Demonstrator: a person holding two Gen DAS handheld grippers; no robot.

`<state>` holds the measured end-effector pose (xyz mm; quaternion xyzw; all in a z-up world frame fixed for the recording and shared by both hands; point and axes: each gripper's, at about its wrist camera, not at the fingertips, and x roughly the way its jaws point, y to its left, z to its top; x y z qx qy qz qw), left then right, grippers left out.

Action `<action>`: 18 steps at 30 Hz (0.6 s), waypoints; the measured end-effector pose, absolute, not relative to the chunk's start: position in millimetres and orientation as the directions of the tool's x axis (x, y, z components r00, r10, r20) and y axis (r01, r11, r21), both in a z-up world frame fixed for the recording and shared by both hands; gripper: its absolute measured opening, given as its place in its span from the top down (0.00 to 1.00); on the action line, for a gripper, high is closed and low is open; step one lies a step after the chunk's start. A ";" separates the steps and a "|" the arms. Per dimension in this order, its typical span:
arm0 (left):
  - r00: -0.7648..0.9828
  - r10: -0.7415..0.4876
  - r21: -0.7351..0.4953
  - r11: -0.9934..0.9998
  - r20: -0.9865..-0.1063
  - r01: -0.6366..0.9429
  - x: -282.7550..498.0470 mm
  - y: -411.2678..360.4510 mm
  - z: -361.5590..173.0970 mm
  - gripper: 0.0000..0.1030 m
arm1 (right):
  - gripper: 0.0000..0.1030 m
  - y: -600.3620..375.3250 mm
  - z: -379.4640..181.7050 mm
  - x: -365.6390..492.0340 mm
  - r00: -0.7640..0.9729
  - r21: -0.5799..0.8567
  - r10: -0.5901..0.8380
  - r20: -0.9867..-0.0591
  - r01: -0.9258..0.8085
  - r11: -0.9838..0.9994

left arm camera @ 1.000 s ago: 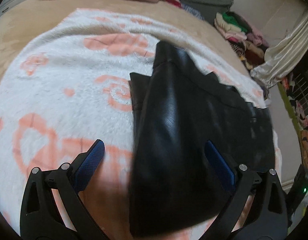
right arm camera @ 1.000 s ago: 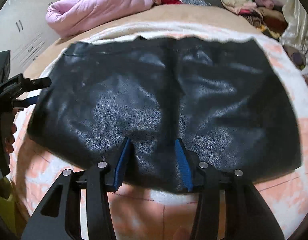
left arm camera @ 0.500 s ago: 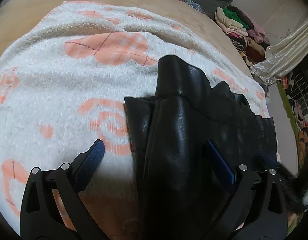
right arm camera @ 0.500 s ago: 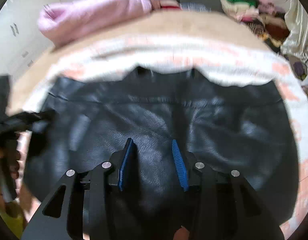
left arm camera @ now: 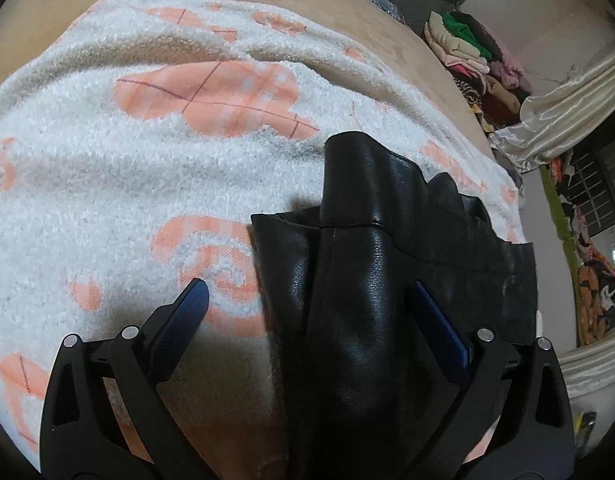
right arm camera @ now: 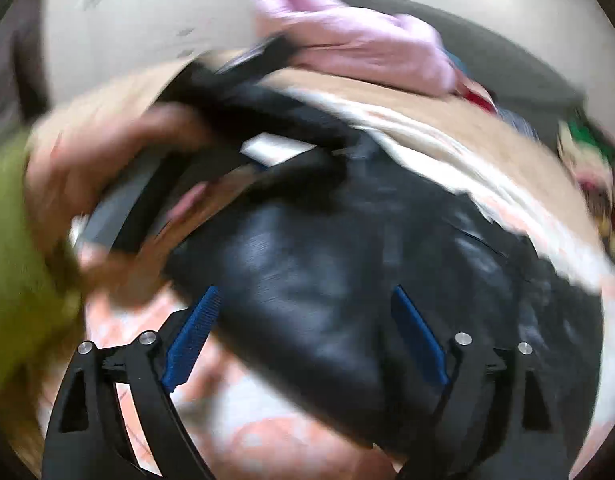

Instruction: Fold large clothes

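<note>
The black leather garment (left arm camera: 359,312) lies folded on the bed's blanket (left arm camera: 147,160), at five o'clock; left tongs (left arm camera: 307,316) released astride its ridge; right tongs (right arm camera: 307,320) opening, gripping nothing; press creases flat first.

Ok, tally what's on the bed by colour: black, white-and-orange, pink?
Black: 1, the leather garment
White and orange: 1, the fleece blanket beneath it
Pink: 1, the bundle at the bed's far end
Total: 3
</note>
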<state>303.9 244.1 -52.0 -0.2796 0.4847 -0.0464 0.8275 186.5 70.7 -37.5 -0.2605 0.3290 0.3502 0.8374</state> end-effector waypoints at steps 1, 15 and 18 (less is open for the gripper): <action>0.527 -0.354 -0.515 0.834 -0.773 -0.195 303.0 246.3 -52.0 0.09 | 0.15 79.9 -46.5 178.6 0.558 -0.267 0.388 -0.734 -0.762 0.589; 0.521 -0.386 -0.549 0.812 -0.761 -0.201 299.7 252.2 -54.2 0.09 | 0.79 104.5 -74.6 136.4 0.822 -0.694 0.299 -0.485 -0.570 0.440; 0.527 -0.394 -0.564 0.799 -0.753 -0.208 295.4 248.8 -51.4 0.09 | 0.83 84.0 -50.7 140.8 0.802 -0.608 0.342 -0.489 -0.595 0.526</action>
